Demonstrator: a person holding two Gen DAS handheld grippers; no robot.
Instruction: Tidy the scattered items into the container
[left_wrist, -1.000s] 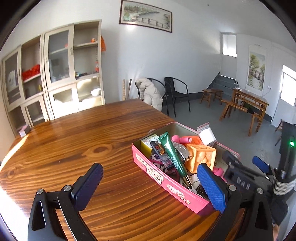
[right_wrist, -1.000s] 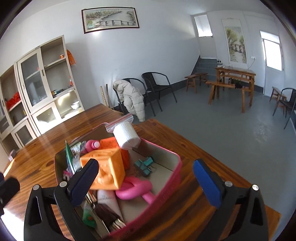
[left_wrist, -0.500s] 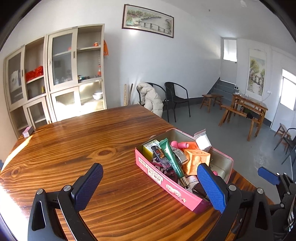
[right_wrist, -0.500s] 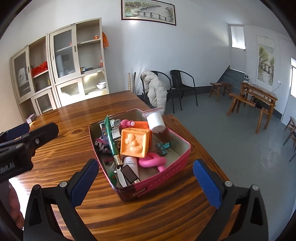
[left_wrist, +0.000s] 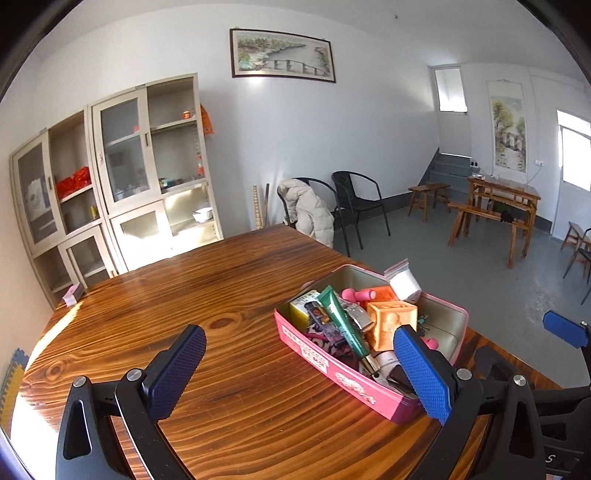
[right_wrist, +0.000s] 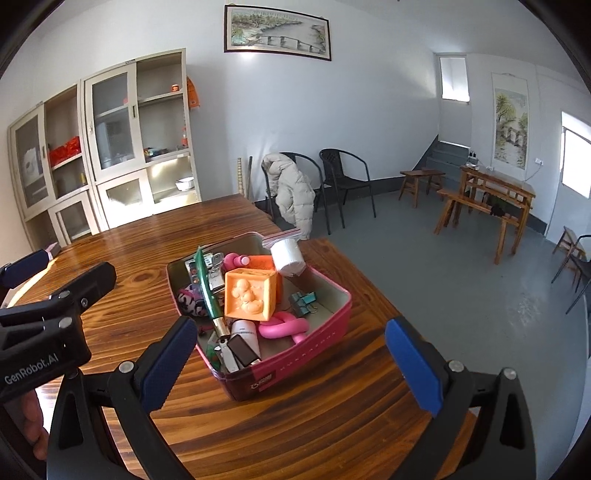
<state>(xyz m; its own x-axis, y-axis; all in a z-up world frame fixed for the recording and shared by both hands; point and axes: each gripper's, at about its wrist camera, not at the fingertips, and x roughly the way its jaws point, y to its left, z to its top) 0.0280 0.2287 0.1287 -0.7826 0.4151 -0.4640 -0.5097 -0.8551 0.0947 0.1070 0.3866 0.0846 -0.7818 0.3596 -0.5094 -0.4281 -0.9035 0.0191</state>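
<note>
A pink tin (left_wrist: 332, 365) sits on the wooden table (left_wrist: 166, 295), filled with small items. Among them are an orange cube (left_wrist: 391, 321), a green tube (left_wrist: 340, 317) and a white roll in a zip bag (left_wrist: 404, 282). My left gripper (left_wrist: 299, 354) hovers open and empty, short of the tin's left side. In the right wrist view the tin (right_wrist: 306, 350) lies just beyond my open, empty right gripper (right_wrist: 290, 350). That view also shows the orange cube (right_wrist: 251, 295), a pink knotted piece (right_wrist: 284, 326) and teal binder clips (right_wrist: 304, 301).
A small pink object (left_wrist: 74, 293) lies at the table's far left corner. The table edge (right_wrist: 369, 280) runs just right of the tin, with grey floor beyond. Cabinets (left_wrist: 122, 184) and black chairs (left_wrist: 358, 206) stand behind. A hand (right_wrist: 33, 424) holds the left gripper.
Both grippers have drawn back and up from the tin, which now looks smaller and farther. The right gripper no longer hangs right over it. The tin's contents have not shifted.
</note>
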